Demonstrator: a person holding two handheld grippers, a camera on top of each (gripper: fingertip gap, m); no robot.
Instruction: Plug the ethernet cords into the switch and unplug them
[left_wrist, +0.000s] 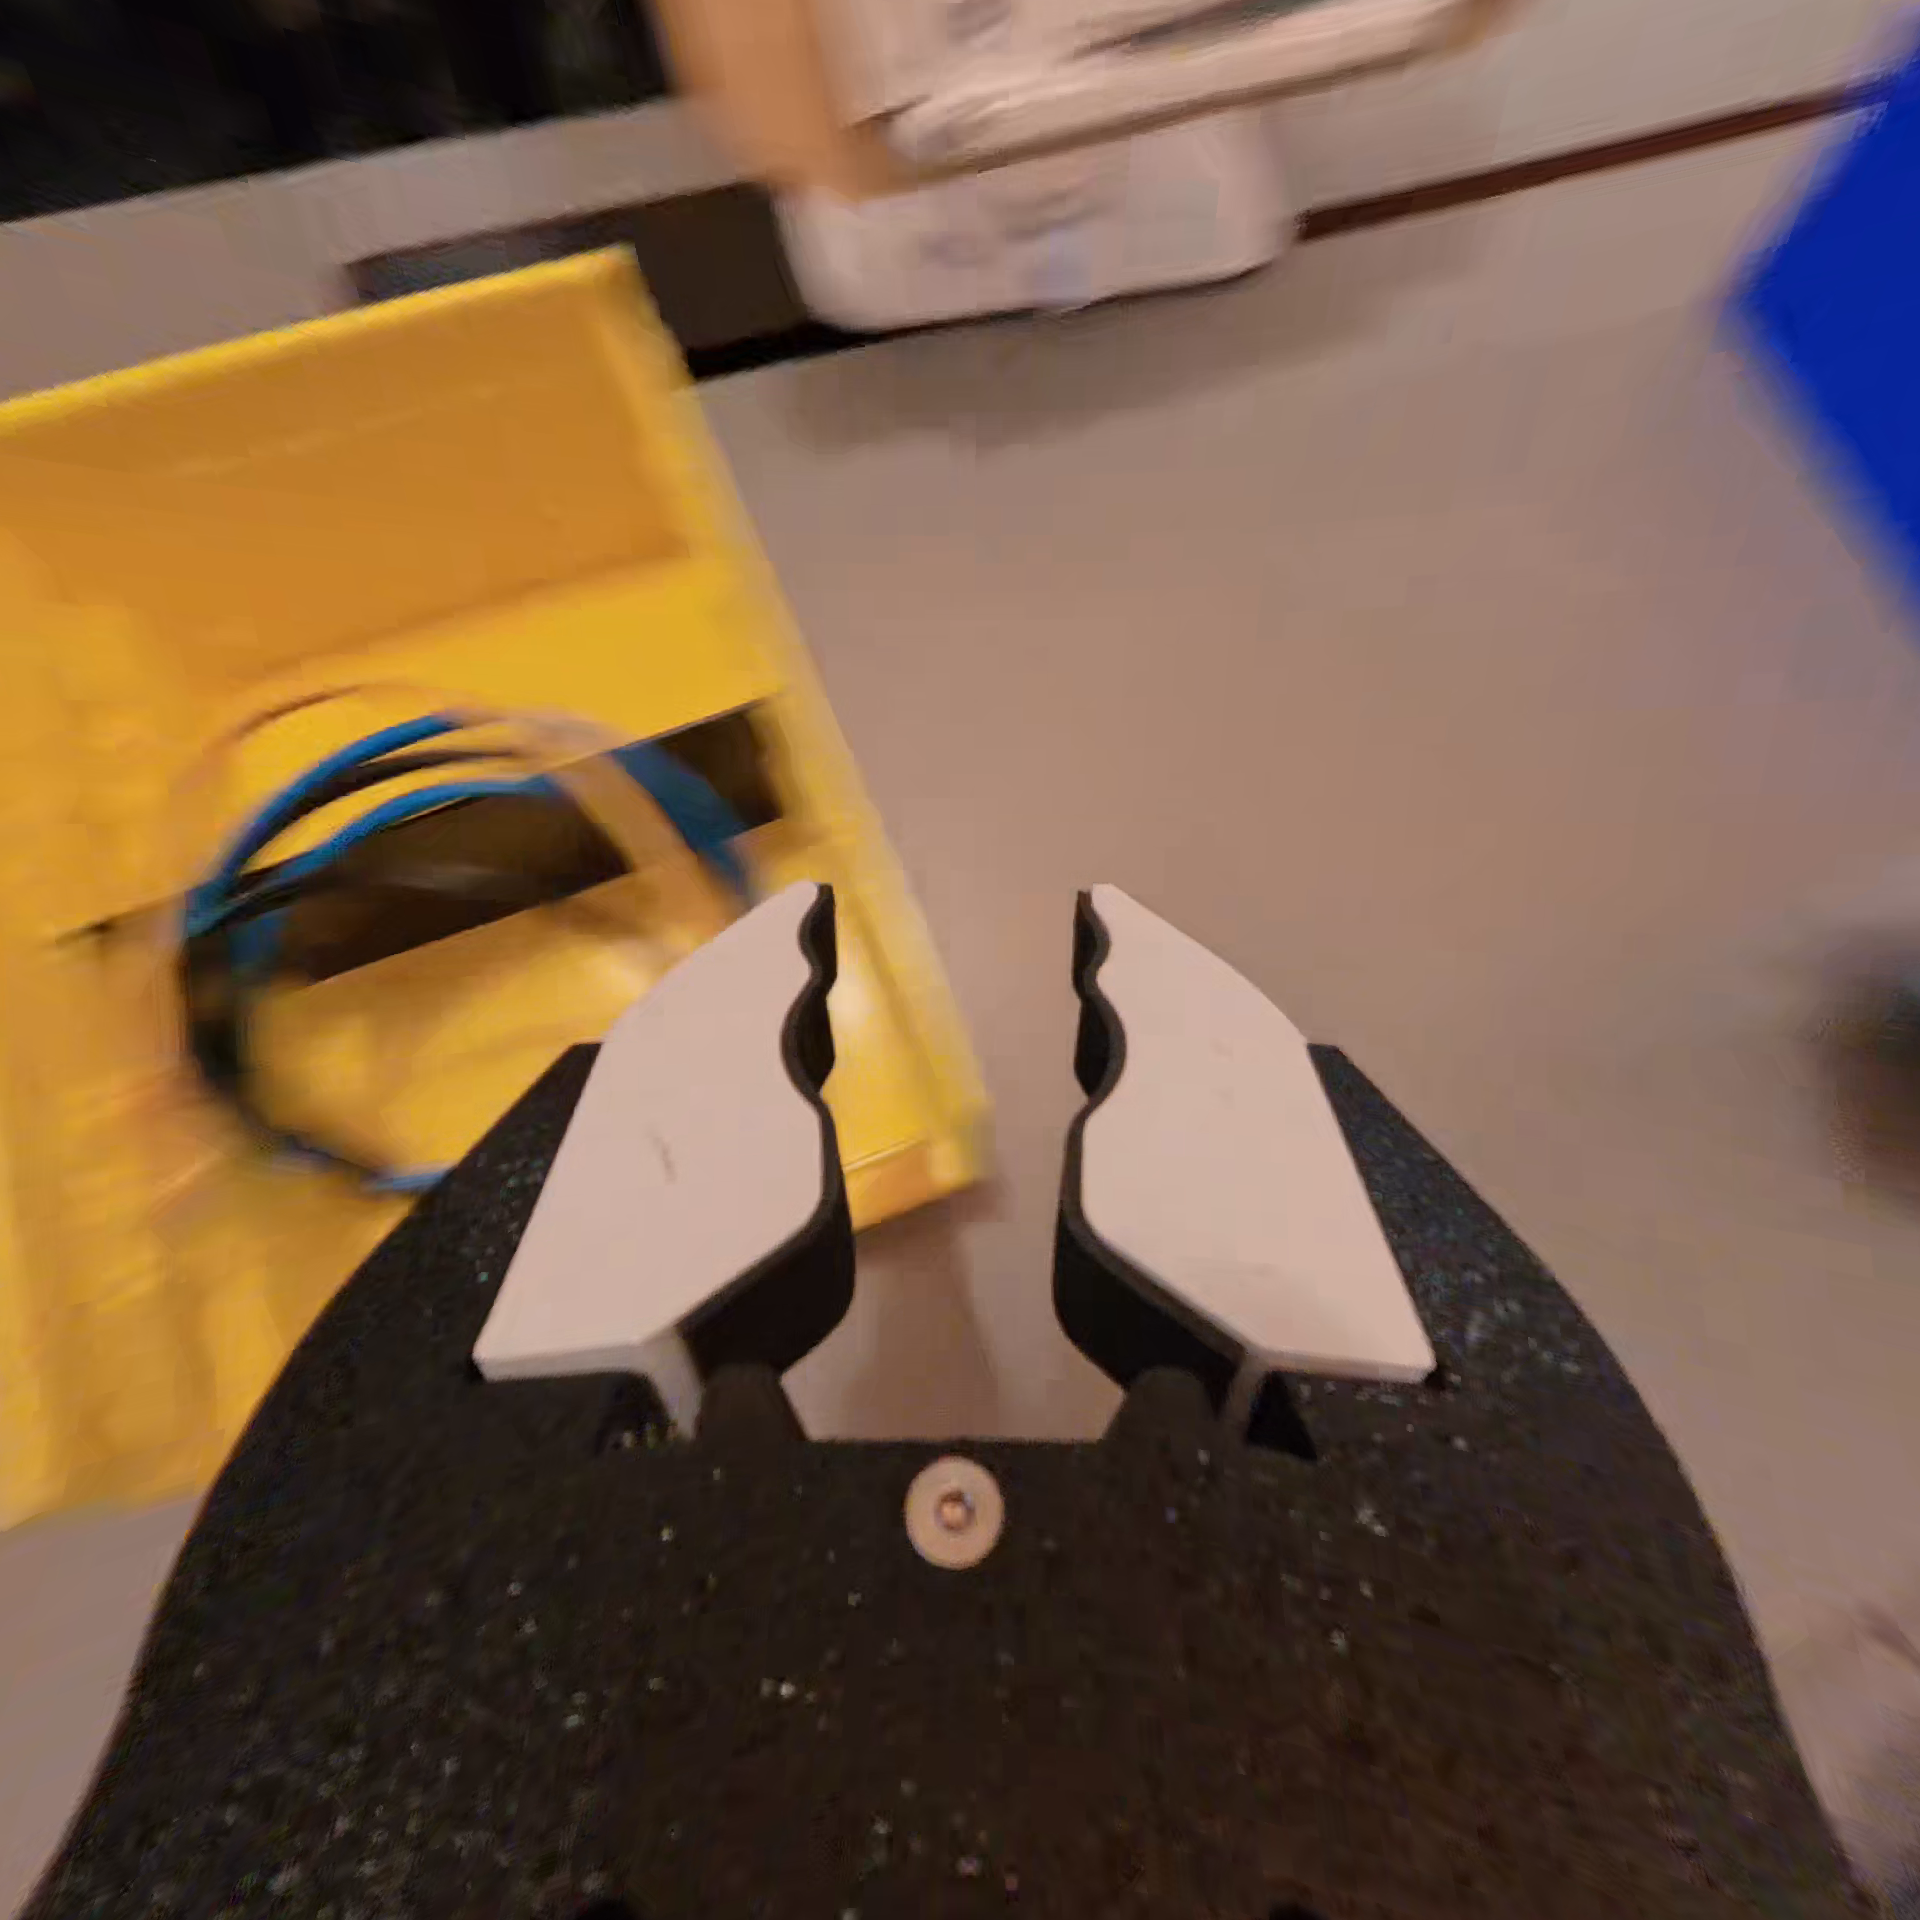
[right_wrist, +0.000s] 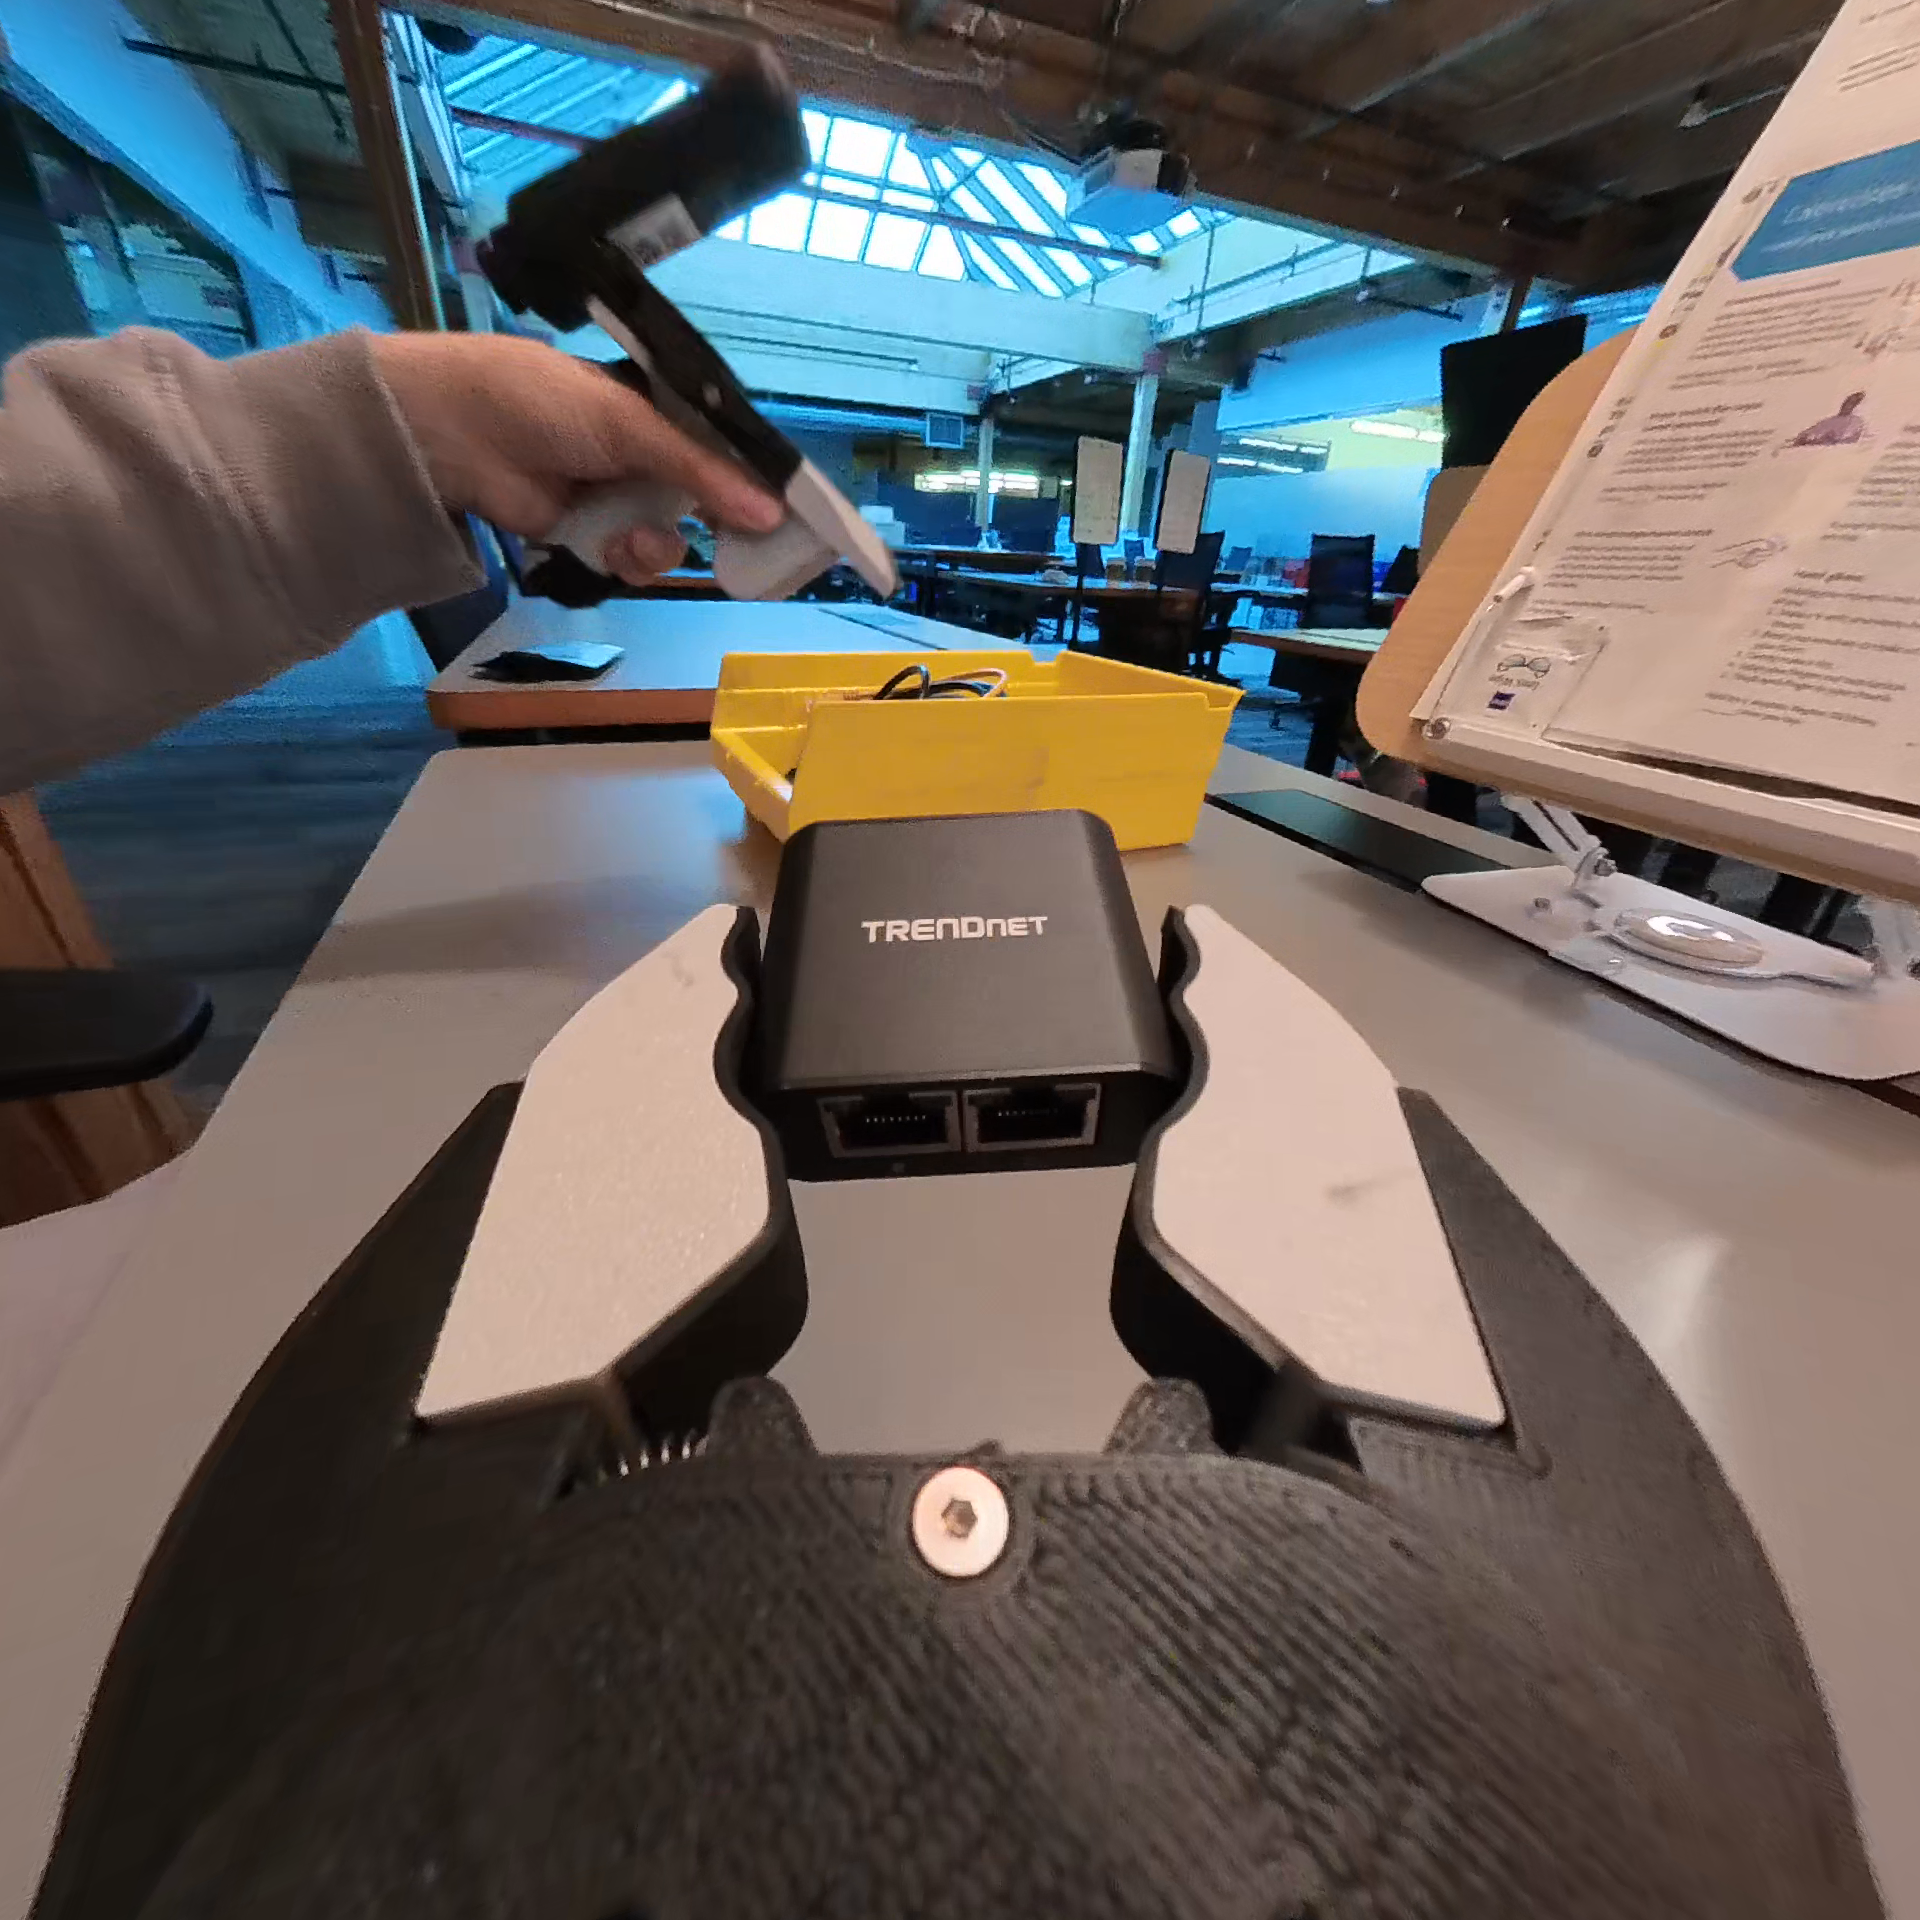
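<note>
While the right hand-held gripper (right_wrist: 958, 997) pinches the small black two-port switch (right_wrist: 951, 977) on the grey table (right_wrist: 499, 894), the spread, empty left hand-held gripper (left_wrist: 954, 940) swings blurrily past what seem coiled blue-and-black ethernet cords (left_wrist: 416, 831) in the yellow plastic bin (left_wrist: 343, 499) at ten o'clock, risking a snag.

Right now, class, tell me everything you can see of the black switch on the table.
The switch is a small black box with rounded edges, matte, plastic-looking, with pale lettering on top. Two empty ports face the camera. It lies flat on the grey table, before the yellow bin. The right gripper has its jaws against both of its sides.
</note>
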